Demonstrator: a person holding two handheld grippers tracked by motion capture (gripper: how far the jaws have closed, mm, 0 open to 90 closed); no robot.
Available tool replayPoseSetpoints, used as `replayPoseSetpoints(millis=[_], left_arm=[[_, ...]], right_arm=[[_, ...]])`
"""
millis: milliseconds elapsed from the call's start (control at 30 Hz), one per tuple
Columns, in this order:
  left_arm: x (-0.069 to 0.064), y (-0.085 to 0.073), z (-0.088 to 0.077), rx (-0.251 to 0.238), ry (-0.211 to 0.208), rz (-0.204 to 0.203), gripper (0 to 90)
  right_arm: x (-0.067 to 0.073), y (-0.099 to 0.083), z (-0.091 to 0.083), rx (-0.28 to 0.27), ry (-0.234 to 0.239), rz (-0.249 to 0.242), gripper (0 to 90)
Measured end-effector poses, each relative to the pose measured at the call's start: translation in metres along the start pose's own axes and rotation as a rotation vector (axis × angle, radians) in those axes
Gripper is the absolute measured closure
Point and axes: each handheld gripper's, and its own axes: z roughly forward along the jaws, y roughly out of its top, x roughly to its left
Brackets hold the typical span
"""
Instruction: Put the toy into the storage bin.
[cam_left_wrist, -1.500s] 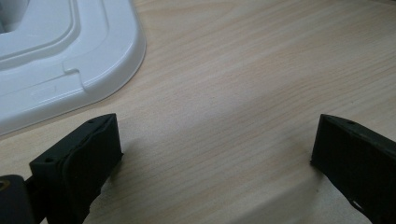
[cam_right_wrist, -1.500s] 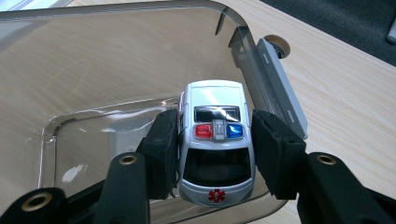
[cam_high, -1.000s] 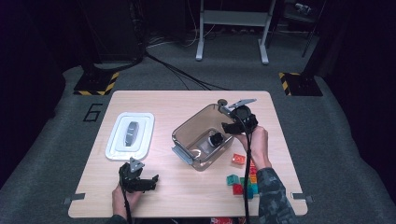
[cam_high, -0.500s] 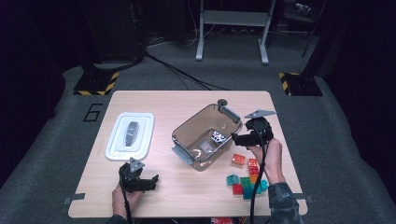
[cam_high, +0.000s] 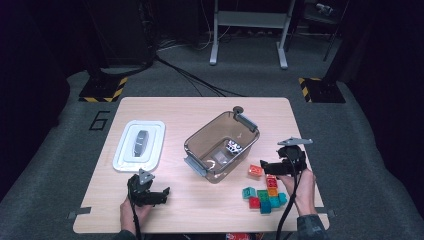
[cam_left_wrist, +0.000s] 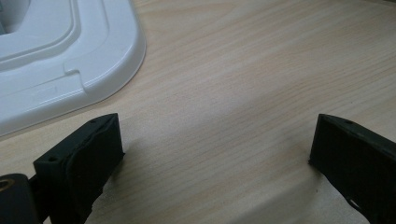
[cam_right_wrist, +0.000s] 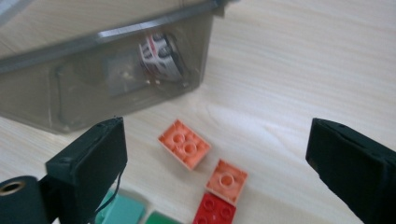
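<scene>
**Right gripper over the bricks, bin waiting beside them**

While the white lid (cam_high: 138, 145) lies flat at the left of the table (cam_high: 200, 107), the left gripper (cam_high: 161, 193) rests low near the front edge, just in front of that lid, its jaws standing wide apart over bare wood with nothing between them.

Moving rightward, the clear bin (cam_high: 220, 145) sits near the middle, open at the top, with a small black-and-white piece (cam_high: 233, 146) already lying on its floor.

Just right of the bin, one orange brick (cam_high: 255, 171) lies apart from the rest. Behind it, toward the person, a cluster of bricks (cam_high: 266, 196) in red, orange, green and teal sits packed edge to edge.

The right gripper (cam_high: 267, 167) hangs just above these bricks. Its jaws have just been opening and now stand wide, with nothing held; the right gripper view shows the orange brick (cam_right_wrist: 184, 143) and a smaller orange brick (cam_right_wrist: 227, 179) on the table between them, untouched.

The likely next step is to pick a brick and carry it to the bin. Several risks follow:

- With jaws this wide, closing could catch two bricks at once, since the smaller one lies close to the larger and touches a red one (cam_right_wrist: 212, 211).
- The orange brick sits skewed to the jaws, so they may press on corners and spin it away.
- A low approach could shove the packed cluster.
- The bin wall stands close, so a swing toward it might clip the rim.
</scene>
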Motion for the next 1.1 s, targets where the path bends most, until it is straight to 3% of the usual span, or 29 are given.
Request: replayPoseSetpoints(millis=[433,600,667,1100], left_arm=[[0.000,0.000,0.000,0.001,-0.001,0.001,2.5],[0.000,0.000,0.000,0.001,-0.001,0.000,2.5],[0.000,0.000,0.000,0.001,-0.001,0.000,2.4],[0.000,0.000,0.000,0.001,-0.001,0.000,2.5]], right_arm=[[-0.015,-0.051,-0.004,0.062,-0.013,0.087,0.0],[-0.015,-0.062,-0.003,0.077,-0.016,0.091,0.8],[-0.016,-0.069,-0.002,0.077,-0.025,0.090,11.3],[-0.011,-0.094,0.003,0.141,-0.033,0.101,40.0]])
